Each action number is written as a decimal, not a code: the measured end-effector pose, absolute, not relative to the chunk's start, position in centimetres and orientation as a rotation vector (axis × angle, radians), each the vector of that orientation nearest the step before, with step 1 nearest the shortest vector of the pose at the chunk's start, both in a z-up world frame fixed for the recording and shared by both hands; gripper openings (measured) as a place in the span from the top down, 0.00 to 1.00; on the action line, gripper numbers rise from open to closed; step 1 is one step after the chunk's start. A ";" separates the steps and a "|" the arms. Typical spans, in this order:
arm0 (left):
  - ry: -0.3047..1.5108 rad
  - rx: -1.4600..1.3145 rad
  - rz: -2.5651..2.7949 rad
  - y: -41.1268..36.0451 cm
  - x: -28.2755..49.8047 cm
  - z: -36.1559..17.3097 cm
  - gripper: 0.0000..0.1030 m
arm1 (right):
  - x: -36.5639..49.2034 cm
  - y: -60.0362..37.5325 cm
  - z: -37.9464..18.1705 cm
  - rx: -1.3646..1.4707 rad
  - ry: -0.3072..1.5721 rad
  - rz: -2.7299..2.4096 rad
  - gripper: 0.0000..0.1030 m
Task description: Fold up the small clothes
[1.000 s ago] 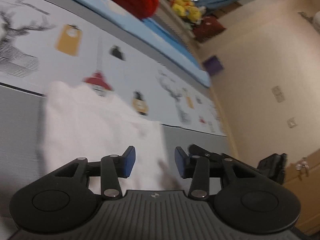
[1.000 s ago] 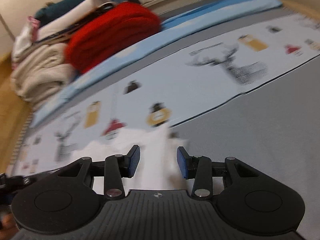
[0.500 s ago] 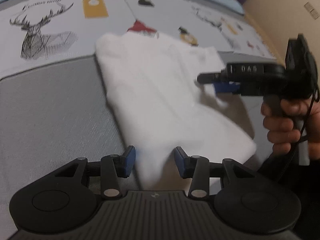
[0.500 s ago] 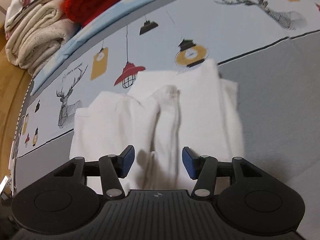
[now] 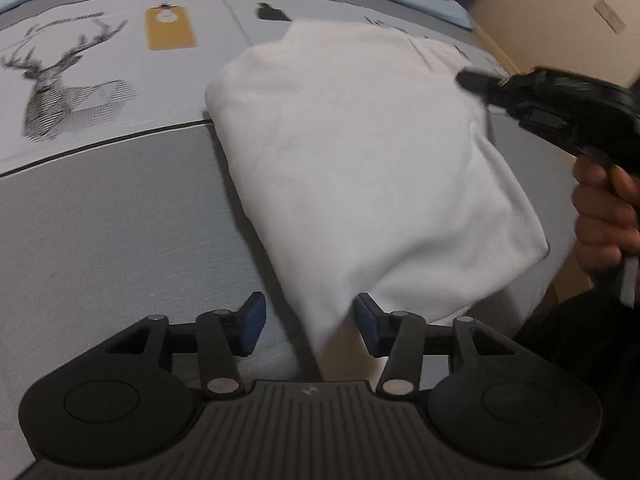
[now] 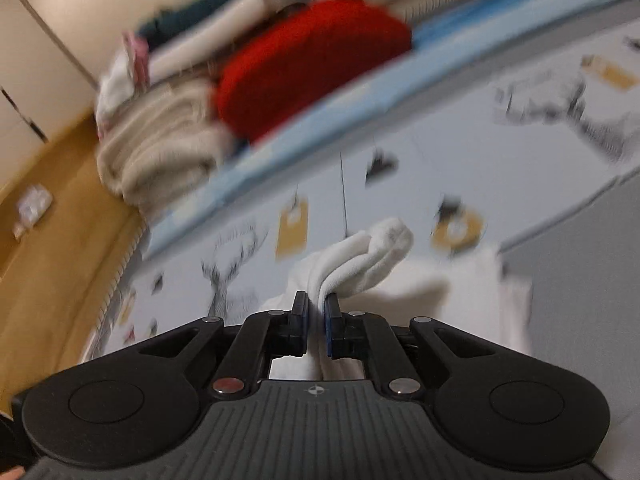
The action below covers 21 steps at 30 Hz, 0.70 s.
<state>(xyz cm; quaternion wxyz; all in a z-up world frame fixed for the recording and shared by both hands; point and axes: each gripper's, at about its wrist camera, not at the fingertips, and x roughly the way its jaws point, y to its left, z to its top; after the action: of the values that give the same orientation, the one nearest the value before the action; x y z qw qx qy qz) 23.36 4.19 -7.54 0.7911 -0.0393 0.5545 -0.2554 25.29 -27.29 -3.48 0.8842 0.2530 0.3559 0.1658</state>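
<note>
**Thin pinch, loose corner**

The left gripper (image 5: 306, 322) is opening, the near corner of the white garment (image 5: 360, 168) between its pads but unpressed; that corner may drag. The garment lies on the printed mat (image 5: 100, 64). The right gripper (image 6: 316, 312) is clamped on a bunched fold, which may slip or pull the layers askew.

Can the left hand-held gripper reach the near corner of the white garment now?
Probably yes. The left hand-held gripper is opening, and the white garment has its near corner already between the pads, untouched. Nothing blocks it.
</note>
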 end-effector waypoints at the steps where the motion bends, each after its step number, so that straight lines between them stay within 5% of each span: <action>1: 1.200 -0.064 -0.559 3.7 23.3 -7.7 0.47 | 25.4 -28.1 -3.5 0.504 0.753 0.304 0.93; 5: 1.201 -0.025 -0.572 2.3 23.4 -8.0 0.47 | 26.8 -31.1 -7.2 0.427 0.998 -0.004 0.86; 8: 1.184 -0.066 -0.570 2.5 23.8 -7.8 0.47 | 26.2 -32.5 -7.1 0.456 0.979 -0.043 0.85; 12: 1.149 -0.147 -0.535 3.3 24.1 -7.1 0.47 | 25.2 -32.4 -6.5 0.478 0.986 0.118 0.57; 21: 1.184 -0.264 -0.437 3.4 25.5 -7.9 0.45 | 23.1 -29.4 -8.0 0.246 1.202 0.416 0.58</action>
<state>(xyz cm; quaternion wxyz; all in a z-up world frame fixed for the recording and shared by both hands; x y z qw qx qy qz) 25.48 3.40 -7.85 0.7992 -0.1232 0.5519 -0.2035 23.11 -29.35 -7.95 0.7976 0.1147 0.5597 0.1936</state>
